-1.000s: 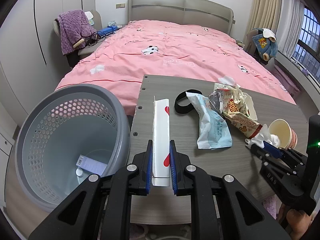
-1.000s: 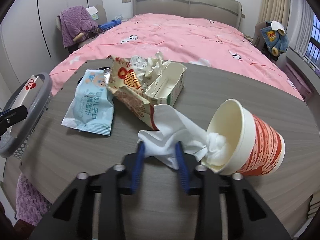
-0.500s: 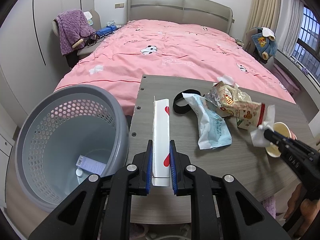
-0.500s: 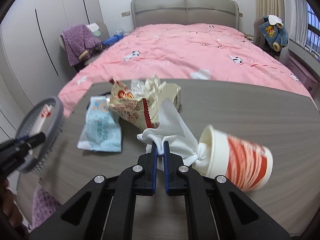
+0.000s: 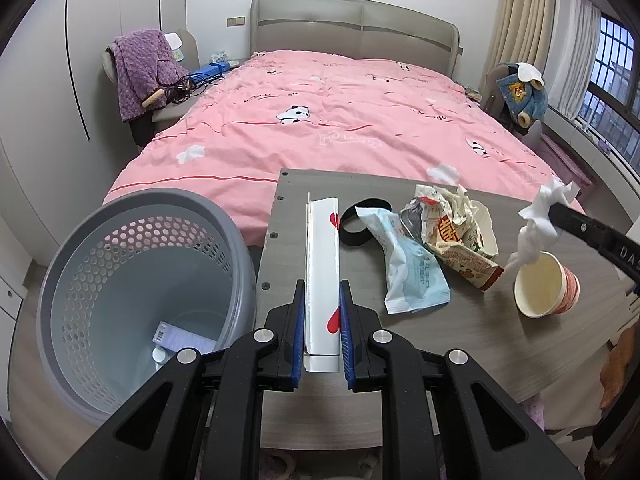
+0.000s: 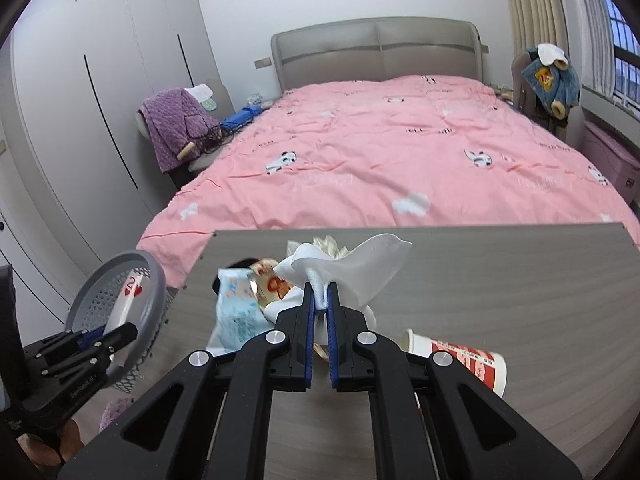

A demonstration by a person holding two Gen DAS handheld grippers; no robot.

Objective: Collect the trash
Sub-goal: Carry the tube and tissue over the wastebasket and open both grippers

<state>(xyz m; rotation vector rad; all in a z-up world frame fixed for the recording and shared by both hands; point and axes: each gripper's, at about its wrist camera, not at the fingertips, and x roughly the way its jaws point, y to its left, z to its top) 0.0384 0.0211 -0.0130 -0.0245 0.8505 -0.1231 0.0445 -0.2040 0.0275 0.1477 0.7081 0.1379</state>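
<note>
My left gripper (image 5: 322, 292) is shut on a flat white card box with red hearts (image 5: 322, 264), held over the table's left part beside the grey perforated basket (image 5: 120, 240). My right gripper (image 6: 319, 294) is shut on a white tissue (image 6: 352, 264) and holds it up above the table; the tissue (image 5: 540, 220) hangs over the paper cup (image 5: 546, 290) in the left wrist view. A light blue wipes pack (image 5: 412, 272), a crumpled snack wrapper (image 5: 456, 236) and a black band (image 5: 360, 220) lie on the grey table (image 5: 460, 344).
The basket (image 6: 116, 288) stands left of the table and holds a small label and a white cap (image 5: 176, 340). A pink bed (image 5: 340, 120) lies beyond the table. A chair with purple cloth (image 5: 144, 68) stands far left.
My right gripper closed on the tissue and lifted it out of the paper cup, well above the table. The cup shifted on the table. The left gripper has not moved.
</note>
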